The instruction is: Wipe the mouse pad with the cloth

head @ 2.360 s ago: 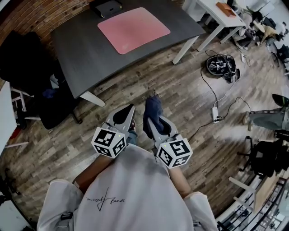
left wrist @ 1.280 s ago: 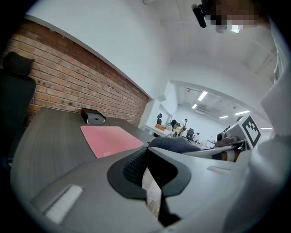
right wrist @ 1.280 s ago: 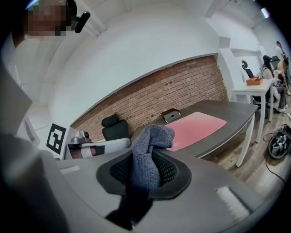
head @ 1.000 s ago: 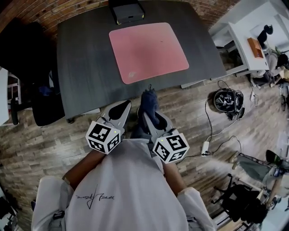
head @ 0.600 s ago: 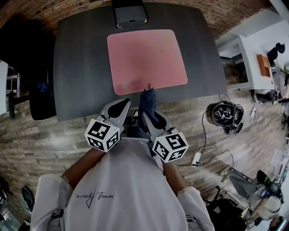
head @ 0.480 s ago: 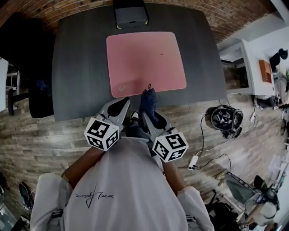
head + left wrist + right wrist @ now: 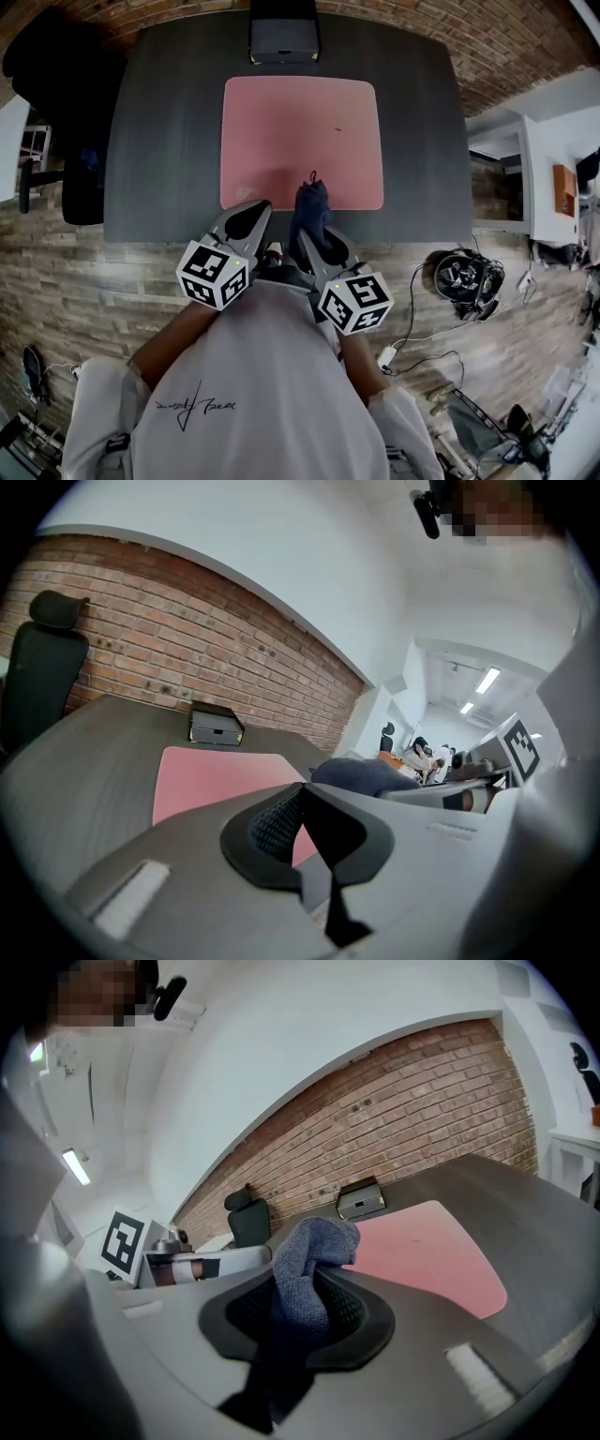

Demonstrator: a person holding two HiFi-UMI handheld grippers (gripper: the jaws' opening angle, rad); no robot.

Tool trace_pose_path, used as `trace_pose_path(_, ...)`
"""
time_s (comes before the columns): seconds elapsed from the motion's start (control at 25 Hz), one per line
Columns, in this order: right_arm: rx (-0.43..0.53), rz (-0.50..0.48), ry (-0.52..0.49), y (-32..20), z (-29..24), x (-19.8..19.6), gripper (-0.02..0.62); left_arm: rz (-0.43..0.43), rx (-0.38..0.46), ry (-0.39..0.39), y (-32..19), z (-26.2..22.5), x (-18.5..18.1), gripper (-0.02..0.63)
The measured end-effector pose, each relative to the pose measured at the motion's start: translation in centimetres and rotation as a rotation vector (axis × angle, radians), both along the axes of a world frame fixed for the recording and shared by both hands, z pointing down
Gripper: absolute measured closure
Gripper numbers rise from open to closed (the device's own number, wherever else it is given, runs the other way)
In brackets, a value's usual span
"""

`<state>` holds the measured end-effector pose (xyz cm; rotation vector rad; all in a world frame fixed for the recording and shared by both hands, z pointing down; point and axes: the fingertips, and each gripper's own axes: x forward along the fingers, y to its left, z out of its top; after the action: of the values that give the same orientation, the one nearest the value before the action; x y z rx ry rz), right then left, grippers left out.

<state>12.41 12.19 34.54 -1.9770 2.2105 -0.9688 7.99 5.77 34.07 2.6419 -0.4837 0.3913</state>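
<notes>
Right hand-held gripper [image 7: 317,238] tight on cloth [image 7: 311,206]; left hand-held gripper [image 7: 246,221] closed, empty, near mouse pad [image 7: 300,131]

Person wears a white short-sleeved T-shirt [image 7: 262,394] with a small dark handwritten-style print [image 7: 200,409].

Left tool [image 7: 247,214]: grey moulded shell tapering to a point, with a black teardrop-shaped lining inside the jaws. Right tool [image 7: 317,234]: same build.

Each has a white cube at the rear with black square markers: left cube [image 7: 217,274], right cube [image 7: 354,302].

Left gripper view: the black pad [image 7: 273,827] is finely ribbed. Smooth grey shell around it, with one pale rectangular patch [image 7: 129,894] set into the shell.

Right gripper view: same ribbed lining [image 7: 341,1313] and a matching pale strip [image 7: 479,1377] on the shell.
</notes>
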Motion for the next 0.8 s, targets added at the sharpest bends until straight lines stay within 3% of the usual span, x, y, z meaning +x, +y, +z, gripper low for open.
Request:
trace_pose_path(0.36, -0.017, -0.023, 0.009, -0.8, 1.2, 1.1, 0.509, -0.101, -0.027, -0.028, 0.3, 1.1, -2.5, 0.597)
trace_pose_path(0.56, -0.034, -0.034, 0.057, -1.1, 1.8, 2.0, 0.509, -0.112, -0.029, -0.037, 0.3, 2.1, -3.3, 0.597)
trace_pose_path(0.8, -0.044, -0.063, 0.213, -0.7, 1.8, 4.1, 0.508, -0.083, -0.019, -0.032, 0.1, 2.2, -2.2, 0.598)
